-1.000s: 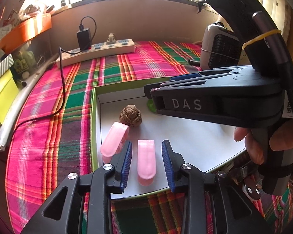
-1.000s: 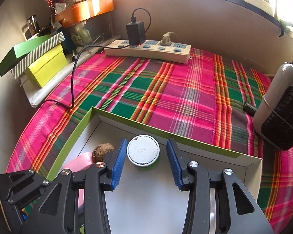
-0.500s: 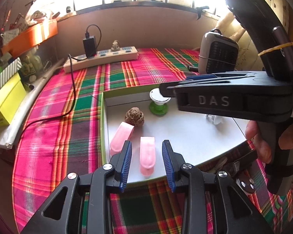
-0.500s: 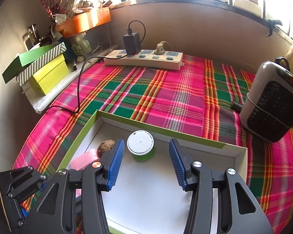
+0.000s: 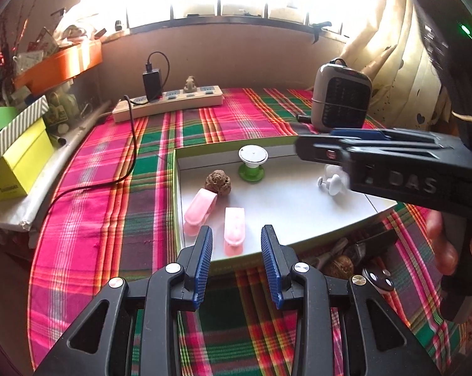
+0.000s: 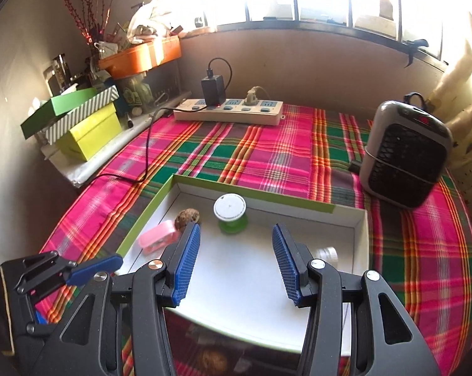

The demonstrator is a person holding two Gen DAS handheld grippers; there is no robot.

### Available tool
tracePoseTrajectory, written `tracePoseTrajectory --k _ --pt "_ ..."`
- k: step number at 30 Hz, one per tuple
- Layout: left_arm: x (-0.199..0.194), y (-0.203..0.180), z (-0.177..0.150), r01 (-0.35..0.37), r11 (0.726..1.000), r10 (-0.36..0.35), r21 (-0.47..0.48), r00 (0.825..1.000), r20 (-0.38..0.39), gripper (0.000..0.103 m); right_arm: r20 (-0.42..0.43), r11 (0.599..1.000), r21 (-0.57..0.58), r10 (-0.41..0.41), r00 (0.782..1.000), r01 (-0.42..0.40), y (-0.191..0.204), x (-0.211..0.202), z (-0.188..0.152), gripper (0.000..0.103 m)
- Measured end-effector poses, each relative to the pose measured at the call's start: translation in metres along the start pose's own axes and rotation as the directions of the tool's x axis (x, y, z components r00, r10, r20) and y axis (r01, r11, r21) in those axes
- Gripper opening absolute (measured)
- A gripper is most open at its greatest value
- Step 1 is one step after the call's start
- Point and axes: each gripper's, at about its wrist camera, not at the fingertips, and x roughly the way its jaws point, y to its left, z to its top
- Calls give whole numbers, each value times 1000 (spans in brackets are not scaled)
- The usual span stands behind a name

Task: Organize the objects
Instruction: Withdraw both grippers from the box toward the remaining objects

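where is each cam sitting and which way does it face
Left wrist: on the left gripper, angled down at the white tray and pink clips; right gripper and a hand show.
Right wrist: on the right gripper, angled down at the tray; left gripper shows.
Shared: green spool, walnut, power strip, heater.

1. Table cloth (image 5: 104, 219): woven plaid fabric, matt.
2. Tray (image 5: 298, 213): white card floor, matt, smooth; green paper-faced rim.
3. Pink clips (image 5: 234, 230): translucent plastic, glossy.
4. Walnut (image 5: 217, 181): rough, wrinkled shell.
5. Spool (image 6: 231, 211): green plastic, white paper cap.
6. Left claw (image 5: 237, 266) pads (image 5: 203, 263): ribbed blue rubber on matt black plastic.
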Motion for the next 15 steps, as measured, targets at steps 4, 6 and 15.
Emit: tracePoseTrajectory --k 4,6,15 --pt "-7 -1 -4 11 1000 -11 -10 1000 10 30 23 1000 20 -11 1000 10 -5 -16 -12 49" --pt "-9 -3 -7 17 1000 -17 -6 1000 11 30 27 999 30 -23 999 23 -9 -22 -20 49" --pt "-13 -11 -19 60 998 -60 -14 998 -4 30 31 996 55 -69 997 67 -24 -45 -54 49"
